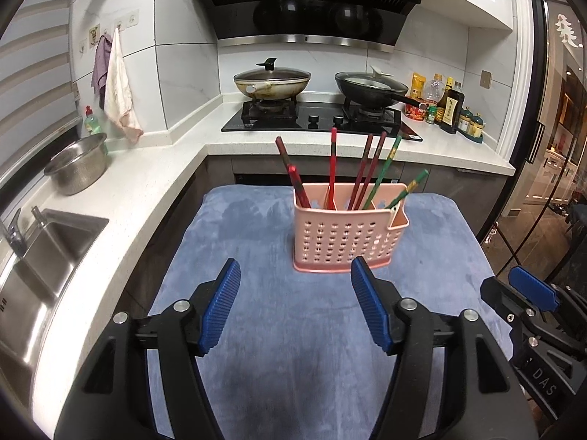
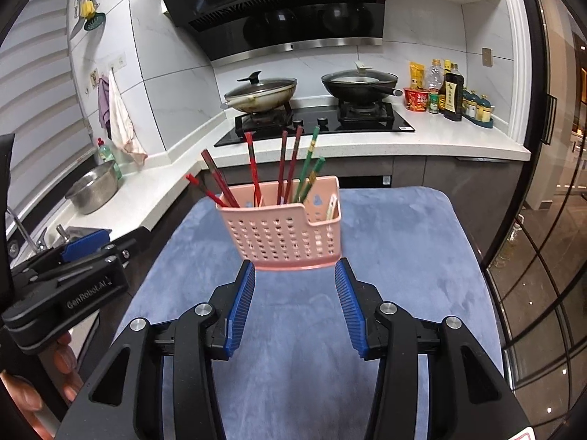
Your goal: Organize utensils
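Note:
A pink perforated utensil holder (image 1: 345,234) (image 2: 282,234) stands upright on a blue cloth (image 1: 279,344) (image 2: 293,333). Several red chopsticks (image 1: 333,161) (image 2: 253,161) and green chopsticks (image 1: 385,168) (image 2: 308,161) stick up out of it. A pale item (image 2: 332,207) sits in its small side compartment. My left gripper (image 1: 295,262) is open just in front of the holder's base, with nothing between its blue pads. My right gripper (image 2: 294,263) is also open and empty, close to the holder's front. Each gripper shows at the edge of the other view (image 1: 532,289) (image 2: 84,244).
A white counter wraps around on the left with a sink (image 1: 47,249) and a steel bowl (image 1: 79,165). Behind the cloth is a stove with a lidded wok (image 1: 271,84) and a black pan (image 1: 370,88). Bottles (image 1: 447,102) stand at the right. A hand's fingers (image 2: 66,366) hold the left gripper.

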### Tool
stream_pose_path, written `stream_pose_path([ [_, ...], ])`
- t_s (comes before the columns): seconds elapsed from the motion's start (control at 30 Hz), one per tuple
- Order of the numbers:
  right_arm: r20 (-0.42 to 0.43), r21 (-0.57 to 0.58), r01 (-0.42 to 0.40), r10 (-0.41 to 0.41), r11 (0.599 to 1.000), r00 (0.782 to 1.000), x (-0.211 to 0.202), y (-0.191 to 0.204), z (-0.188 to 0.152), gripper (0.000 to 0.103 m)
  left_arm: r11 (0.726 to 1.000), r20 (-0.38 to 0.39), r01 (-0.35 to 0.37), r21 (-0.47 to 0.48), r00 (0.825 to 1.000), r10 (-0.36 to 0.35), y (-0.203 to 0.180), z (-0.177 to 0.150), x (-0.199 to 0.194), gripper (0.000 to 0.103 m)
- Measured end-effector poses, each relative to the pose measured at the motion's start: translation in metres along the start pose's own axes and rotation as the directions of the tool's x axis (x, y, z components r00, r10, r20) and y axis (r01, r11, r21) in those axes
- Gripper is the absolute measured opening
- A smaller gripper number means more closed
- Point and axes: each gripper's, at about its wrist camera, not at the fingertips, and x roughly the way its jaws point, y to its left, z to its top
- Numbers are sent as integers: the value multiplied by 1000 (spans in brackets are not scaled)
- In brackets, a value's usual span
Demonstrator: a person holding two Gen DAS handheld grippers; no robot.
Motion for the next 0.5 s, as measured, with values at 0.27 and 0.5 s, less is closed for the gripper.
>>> stream_pose_path([
  [0.27, -50, 35, 23, -21, 999, 999, -8, -6, -33, 45, 999, -16, -20, 25, 1000, 21, -6, -31, -10, 65],
  [0.5, -71, 32, 53, -51, 998, 996, -12, -7, -48, 54, 999, -36, -30, 31, 999, 31, -7, -53, -16, 72],
])
